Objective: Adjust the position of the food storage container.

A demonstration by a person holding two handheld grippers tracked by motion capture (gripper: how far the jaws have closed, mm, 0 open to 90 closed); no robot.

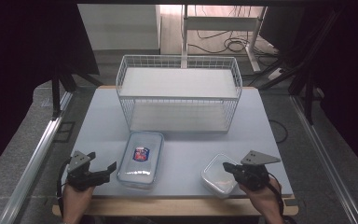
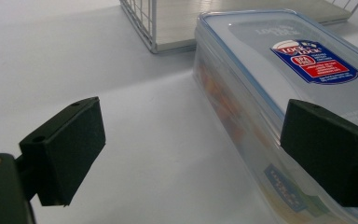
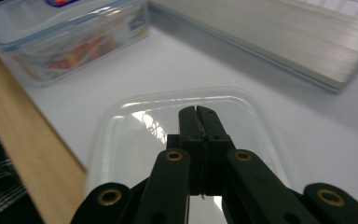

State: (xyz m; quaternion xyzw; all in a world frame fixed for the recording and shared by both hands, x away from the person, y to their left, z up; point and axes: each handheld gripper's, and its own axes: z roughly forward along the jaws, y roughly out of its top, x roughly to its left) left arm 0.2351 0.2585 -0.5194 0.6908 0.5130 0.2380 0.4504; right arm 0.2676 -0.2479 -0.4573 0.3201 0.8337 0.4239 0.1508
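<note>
A long clear lidded container point(image 1: 141, 158) with a red and blue label lies at the table's front centre, with colourful contents showing through its wall point(image 2: 242, 121). My left gripper point(image 1: 103, 159) stands open just left of it; in the left gripper view point(image 2: 196, 144) the right pad is level with the container's near corner and the left pad is over bare table. A small clear square container point(image 1: 219, 175) sits at the front right. My right gripper point(image 1: 226, 165) is shut, its jaws pressed together over that container's lid point(image 3: 135, 135) with nothing visible between them point(image 3: 196, 109).
A white wire basket point(image 1: 179, 93) with two shelf boards stands at the back centre of the pale table point(image 1: 102, 121). The table's wooden front edge point(image 3: 28, 140) runs close beside the small container. The long container point(image 3: 65, 37) lies off to its left.
</note>
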